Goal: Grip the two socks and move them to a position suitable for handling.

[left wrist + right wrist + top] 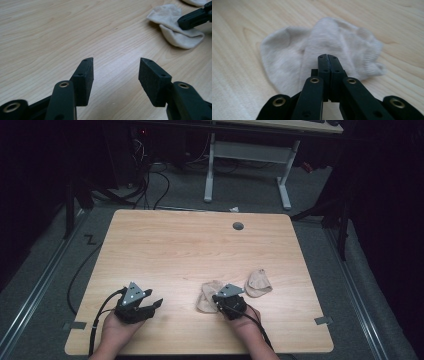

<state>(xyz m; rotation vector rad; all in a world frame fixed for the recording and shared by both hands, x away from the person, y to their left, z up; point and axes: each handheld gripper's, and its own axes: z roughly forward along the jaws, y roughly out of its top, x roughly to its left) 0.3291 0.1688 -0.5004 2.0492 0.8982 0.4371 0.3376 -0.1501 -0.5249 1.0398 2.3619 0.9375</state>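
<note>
Closed jaws of my right gripper [328, 58] rest over the near sock [294, 60] on the desk [165, 245], my left gripper [116, 70] gapes empty, the second sock [258, 283] untouched: barely begun, I judge.

Left tongs [156, 304] held low in the left hand [120, 326], jaws spread wide apart. Right tongs [216, 297] in the right hand [246, 321], jaws pressed fully together, pointing forward-left.

High view: overhead, facing forward-down on the table [200, 245]. Gripper views: low, close along jaws. Shared: near sock [175, 30].
</note>
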